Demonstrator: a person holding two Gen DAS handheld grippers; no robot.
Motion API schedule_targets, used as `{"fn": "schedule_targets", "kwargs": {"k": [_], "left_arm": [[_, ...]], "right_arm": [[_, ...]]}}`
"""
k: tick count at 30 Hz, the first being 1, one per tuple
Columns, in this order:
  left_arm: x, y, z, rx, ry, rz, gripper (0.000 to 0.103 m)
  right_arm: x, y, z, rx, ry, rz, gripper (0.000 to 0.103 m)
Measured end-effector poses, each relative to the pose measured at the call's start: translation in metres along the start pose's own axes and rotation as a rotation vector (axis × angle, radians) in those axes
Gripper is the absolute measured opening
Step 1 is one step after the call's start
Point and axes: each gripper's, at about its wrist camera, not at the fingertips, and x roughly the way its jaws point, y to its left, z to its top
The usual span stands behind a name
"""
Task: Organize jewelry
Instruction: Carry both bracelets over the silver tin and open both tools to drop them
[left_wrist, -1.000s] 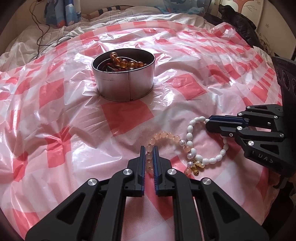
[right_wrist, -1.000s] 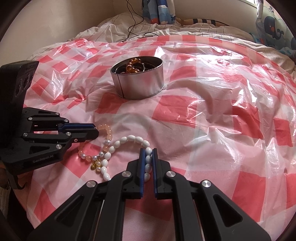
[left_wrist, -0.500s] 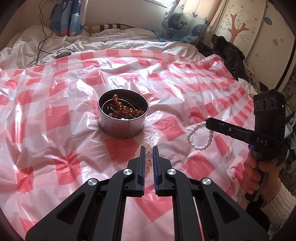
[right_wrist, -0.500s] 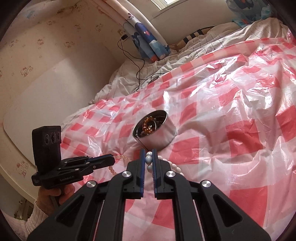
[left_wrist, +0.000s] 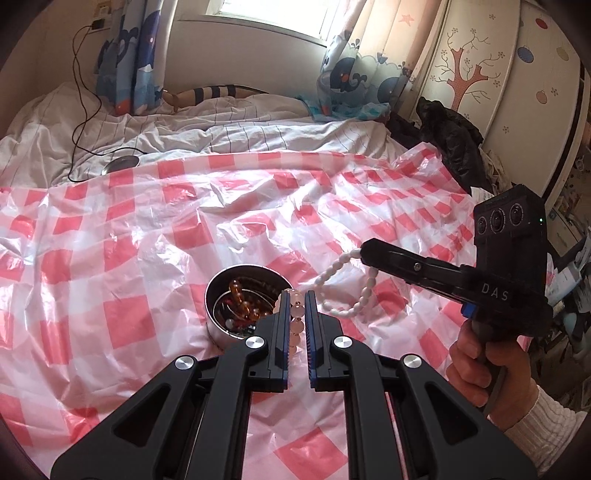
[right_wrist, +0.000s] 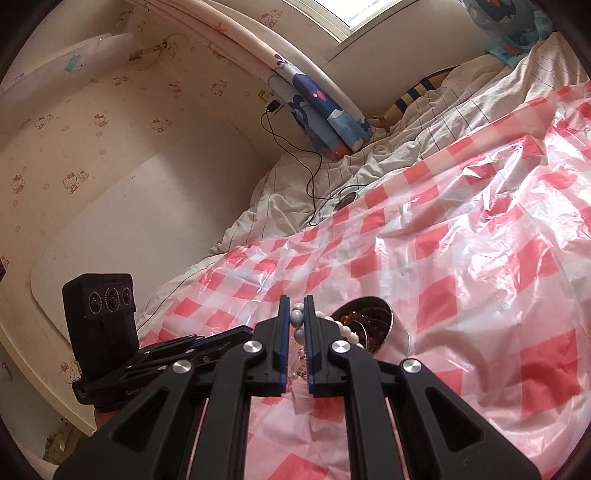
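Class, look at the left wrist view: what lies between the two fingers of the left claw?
A pink bead bracelet is pinched in the left claw, with the round metal tin just beyond and below. The left wrist view shows it.

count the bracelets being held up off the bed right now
2. The white bracelet hangs from the right gripper, and the pink bracelet is pinched in the left gripper over the tin. More jewelry lies in the tin, tangled.

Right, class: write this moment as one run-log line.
left gripper: shut on pink bracelet | right gripper: shut on white bracelet | both lifted near tin | tin: holds amber beads
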Motion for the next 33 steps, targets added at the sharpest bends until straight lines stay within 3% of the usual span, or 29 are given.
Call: {"fn": "schedule_targets", "kwargs": {"k": [6,17,26,33], "left_arm": [[0.014,0.013,0.009,-0.042,-0.010,-0.011,0.007],[0.047,0.027,0.016,-0.115,-0.012,-0.075,0.007],[0.093,0.052,-0.009,-0.140,0.125,0.060,0.007],[0.081,0.068,-0.008,-0.185,0.107,0.068,0.011]], "right_arm": [[0.028,0.002,0.011,-0.026,0.035,0.010,0.008],[0.044,-0.007,0.013,-0.071,0.043,-0.066,0.008],[0.069,-0.023,-0.005,-0.079,0.111,-0.135,0.008],[0.087,-0.026,-0.017,-0.094,0.168,-0.145,0.008]]}}
